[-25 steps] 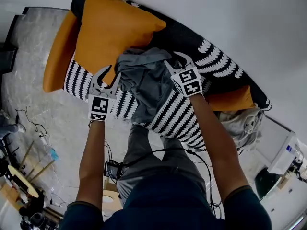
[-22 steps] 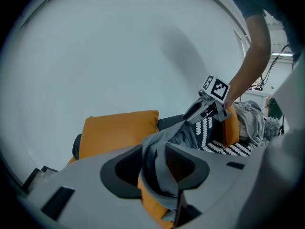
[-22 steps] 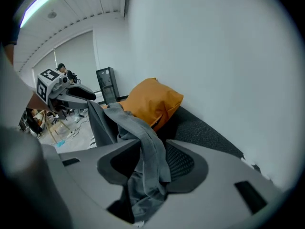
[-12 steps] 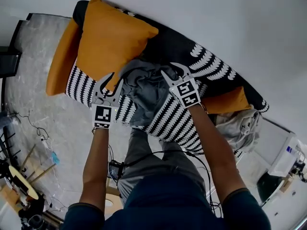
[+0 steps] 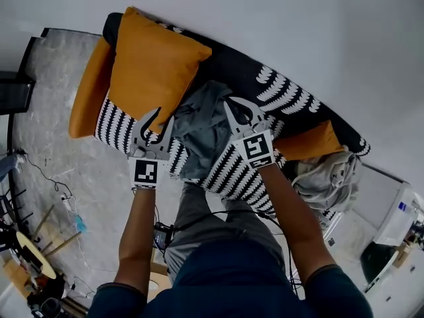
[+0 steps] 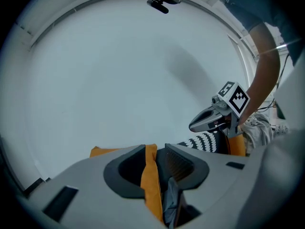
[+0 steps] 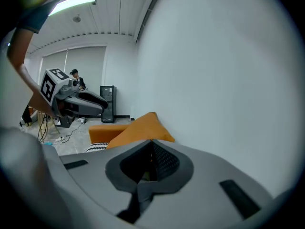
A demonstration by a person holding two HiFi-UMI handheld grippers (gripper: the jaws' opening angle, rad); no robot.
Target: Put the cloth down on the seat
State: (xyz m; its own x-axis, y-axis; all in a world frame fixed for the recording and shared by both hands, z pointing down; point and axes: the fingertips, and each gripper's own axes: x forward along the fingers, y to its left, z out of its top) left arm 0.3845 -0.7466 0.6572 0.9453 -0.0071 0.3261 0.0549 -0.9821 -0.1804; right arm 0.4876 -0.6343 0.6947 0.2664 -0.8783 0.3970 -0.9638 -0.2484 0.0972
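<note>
**Step status: cloth on the seat, jaws clear**

The cloth (image 5: pixel 204 119) lies crumpled on the striped seat (image 5: pixel 235 171), just beside the orange cushion (image 5: pixel 149 65), and neither of my grippers holds it. My left gripper (image 6: pixel 156 151) has its jaws narrowly apart with nothing pinched. My right gripper (image 7: pixel 151 143) has just been closing, and its jaws now meet with nothing between them. I judge the put-down complete. Next move: draw both grippers back, clear of the folds, so no edge snags.
</note>
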